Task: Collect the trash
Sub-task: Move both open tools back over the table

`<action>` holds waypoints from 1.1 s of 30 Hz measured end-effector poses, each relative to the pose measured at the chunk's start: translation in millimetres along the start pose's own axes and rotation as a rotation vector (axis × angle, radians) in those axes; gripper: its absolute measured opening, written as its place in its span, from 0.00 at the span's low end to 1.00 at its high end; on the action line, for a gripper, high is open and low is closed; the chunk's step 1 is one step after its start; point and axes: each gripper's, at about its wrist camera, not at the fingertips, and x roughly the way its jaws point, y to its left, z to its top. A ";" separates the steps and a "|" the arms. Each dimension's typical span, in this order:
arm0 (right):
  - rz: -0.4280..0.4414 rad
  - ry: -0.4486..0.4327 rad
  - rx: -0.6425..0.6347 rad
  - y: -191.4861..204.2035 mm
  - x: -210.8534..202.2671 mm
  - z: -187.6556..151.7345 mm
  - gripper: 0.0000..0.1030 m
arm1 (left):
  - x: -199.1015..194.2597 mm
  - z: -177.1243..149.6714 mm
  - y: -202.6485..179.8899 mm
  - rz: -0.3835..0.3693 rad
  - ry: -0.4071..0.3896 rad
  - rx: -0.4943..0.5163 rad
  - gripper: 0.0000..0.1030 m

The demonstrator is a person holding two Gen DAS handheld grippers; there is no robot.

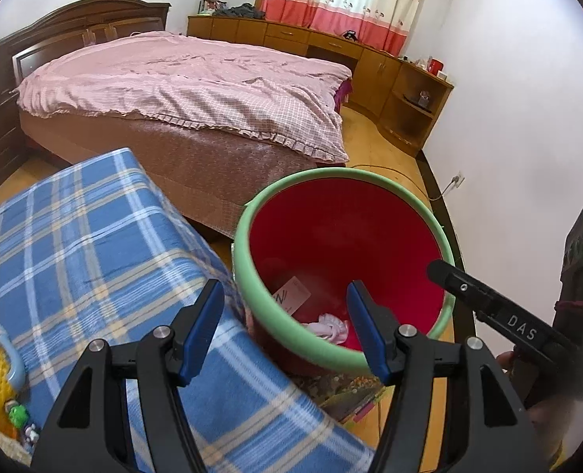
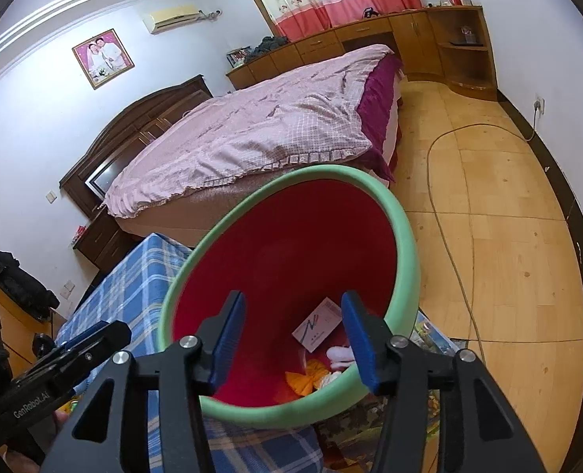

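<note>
Bin (image 2: 403, 236), red inside, green rim, beside table (image 1: 94, 244): holds card (image 2: 317, 325), crumpled scraps. Left gripper (image 1: 285, 327), right gripper (image 2: 293, 339): fingers apart, nothing held, above rim. Risk: low fingers clip rim, tip bin, spill trash.

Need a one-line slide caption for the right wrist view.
Right gripper open above a red bin holding a white card, orange scrap and pink wad.

both wrist views above bin (image 1: 342, 232)
</note>
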 end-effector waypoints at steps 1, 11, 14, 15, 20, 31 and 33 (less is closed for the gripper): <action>0.002 -0.004 0.000 2.3 -3.7 -0.7 0.53 | -3.1 -0.9 1.2 0.002 -0.003 -0.006 0.63; 0.044 -0.022 0.007 28.6 -36.4 -11.1 0.55 | -54.1 -9.8 27.4 0.054 -0.063 -0.075 0.63; 0.058 -0.023 -0.004 40.3 -44.3 -15.7 0.55 | -72.1 -12.7 37.8 0.076 -0.078 -0.089 0.63; 0.064 -0.023 -0.013 45.1 -46.8 -17.1 0.55 | -76.3 -13.6 40.3 0.082 -0.082 -0.090 0.63; 0.091 -0.009 -0.065 72.9 -53.1 -25.5 0.56 | -102.7 -20.8 56.7 0.105 -0.107 -0.110 0.63; 0.176 0.019 -0.153 138.5 -61.5 -48.4 0.57 | -157.1 -50.2 106.9 0.219 -0.132 -0.183 0.63; 0.190 0.030 -0.157 147.8 -61.5 -53.2 0.57 | -169.1 -56.5 120.0 0.247 -0.144 -0.208 0.63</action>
